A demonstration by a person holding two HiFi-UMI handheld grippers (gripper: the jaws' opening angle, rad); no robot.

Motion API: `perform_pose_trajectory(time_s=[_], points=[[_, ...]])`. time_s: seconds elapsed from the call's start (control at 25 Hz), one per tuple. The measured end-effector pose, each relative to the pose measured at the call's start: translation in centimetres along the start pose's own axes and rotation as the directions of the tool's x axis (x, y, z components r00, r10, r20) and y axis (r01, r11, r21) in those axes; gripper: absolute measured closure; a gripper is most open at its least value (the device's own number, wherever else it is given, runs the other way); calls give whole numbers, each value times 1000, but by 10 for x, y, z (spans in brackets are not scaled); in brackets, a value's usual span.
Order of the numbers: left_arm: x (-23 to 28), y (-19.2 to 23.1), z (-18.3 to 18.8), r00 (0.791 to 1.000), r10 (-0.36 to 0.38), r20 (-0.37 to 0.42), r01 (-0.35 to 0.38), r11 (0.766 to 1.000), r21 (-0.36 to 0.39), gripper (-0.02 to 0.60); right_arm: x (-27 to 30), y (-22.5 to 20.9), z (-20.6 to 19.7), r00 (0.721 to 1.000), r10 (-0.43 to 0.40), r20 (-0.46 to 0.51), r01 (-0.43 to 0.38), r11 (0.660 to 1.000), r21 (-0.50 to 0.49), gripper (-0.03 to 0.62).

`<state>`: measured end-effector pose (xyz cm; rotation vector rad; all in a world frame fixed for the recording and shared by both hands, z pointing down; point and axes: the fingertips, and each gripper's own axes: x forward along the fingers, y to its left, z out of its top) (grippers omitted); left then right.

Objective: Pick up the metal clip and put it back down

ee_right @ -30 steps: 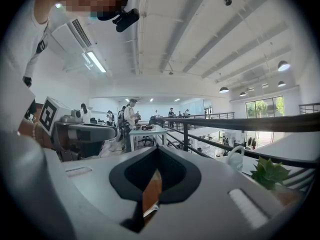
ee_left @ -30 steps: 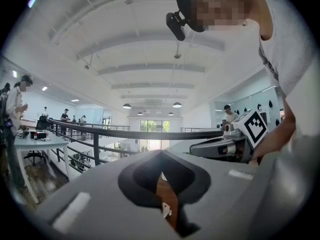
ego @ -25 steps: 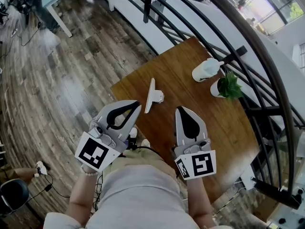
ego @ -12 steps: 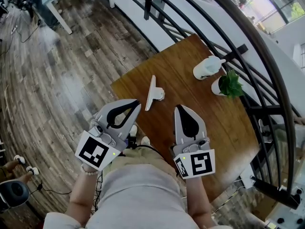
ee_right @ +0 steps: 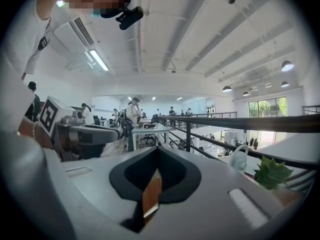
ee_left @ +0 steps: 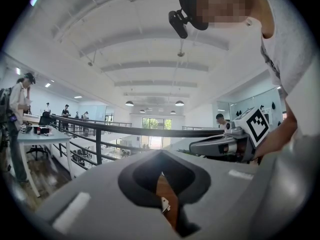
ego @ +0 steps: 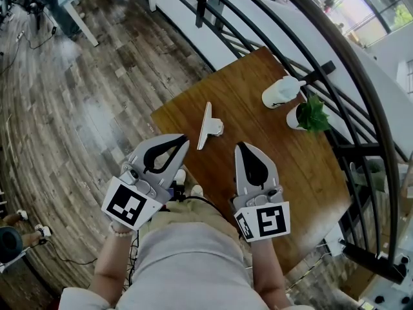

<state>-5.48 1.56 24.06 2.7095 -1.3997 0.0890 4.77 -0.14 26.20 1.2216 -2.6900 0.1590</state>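
Lying on table (ego: 293, 173), metal clip (ego: 207, 126) just ahead, between clenched, empty left gripper (ego: 184, 139), right gripper (ego: 242, 146).

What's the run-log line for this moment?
phase: pre-grasp | left gripper: shut, empty | right gripper: shut, empty | metal clip: lying on table, untouched

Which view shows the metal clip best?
Head view: the whole metal clip lies on the wooden table, untouched. Left gripper view catches only a small sliver of it; right gripper view shows none.

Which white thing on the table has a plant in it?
The white pot with green leaves sticking up; the white jug beside it holds no plant.
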Motion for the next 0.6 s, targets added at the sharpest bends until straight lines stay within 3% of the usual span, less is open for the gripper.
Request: perform_pose_trajectory(time_s=[0.6], points=[[-2, 1, 1, 1000, 9, 3, -9, 1000, -11, 580, 1, 5, -6, 1000, 1, -28, -2, 1000, -17, 572]])
